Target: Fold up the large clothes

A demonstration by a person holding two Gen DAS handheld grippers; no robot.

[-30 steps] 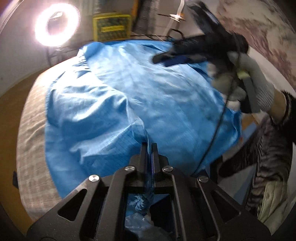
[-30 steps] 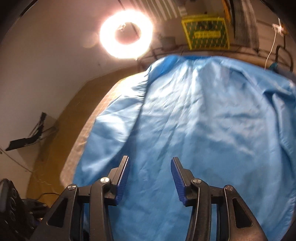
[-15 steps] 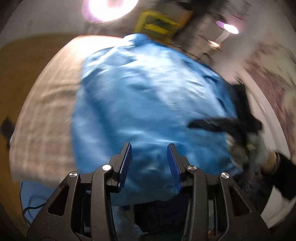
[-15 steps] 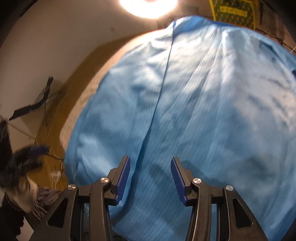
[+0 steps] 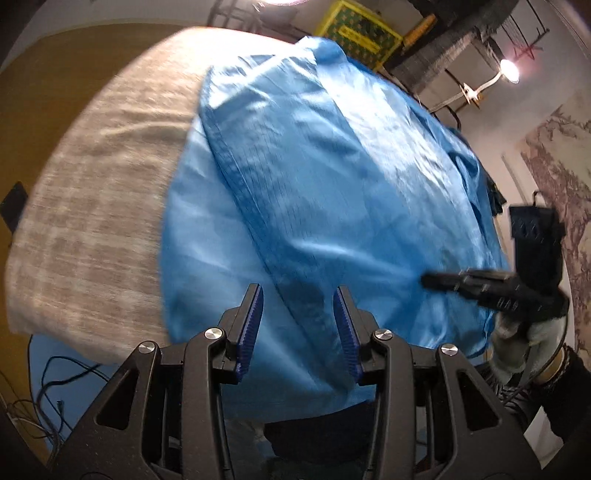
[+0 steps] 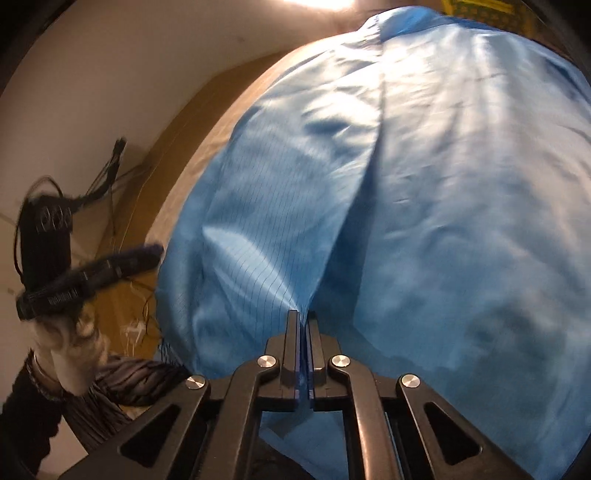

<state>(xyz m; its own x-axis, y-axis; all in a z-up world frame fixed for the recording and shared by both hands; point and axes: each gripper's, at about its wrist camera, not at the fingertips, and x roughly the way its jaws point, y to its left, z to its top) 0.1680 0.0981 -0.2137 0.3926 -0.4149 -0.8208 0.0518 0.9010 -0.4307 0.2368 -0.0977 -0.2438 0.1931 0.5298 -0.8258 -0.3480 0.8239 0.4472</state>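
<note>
Garment: large blue garment [image 5: 332, 192] with a fine grid weave, spread over a bed [image 5: 96, 206] covered in beige checked cloth; its near hem hangs past the bed's near edge.
Fold line: a long crease runs from the far end of the garment toward the near hem, plain in both wrist views.
Left tongs [image 5: 298, 328]: apart, blue ribbed pads facing each other just above the near hem; cloth lies under the gap, pads not pressing it.
Right tongs [image 6: 303, 332]: together, clamped on a pinch of the blue garment at the near end of the crease; fabric gathers into taut pleats at the tips.
Right hand [image 5: 517, 332]: white knit glove, dark sleeve, seen from the left wrist view at the garment's right edge.
Left hand [image 6: 70, 339]: white glove, blurred, seen from the right wrist view off the left side of the bed.
Surroundings: yellow crate [image 5: 356, 33] beyond the far end of the bed; small lamp [image 5: 509, 68] upper right; loose cables [image 5: 55, 384] on the blue floor at the bed's near left corner.
</note>
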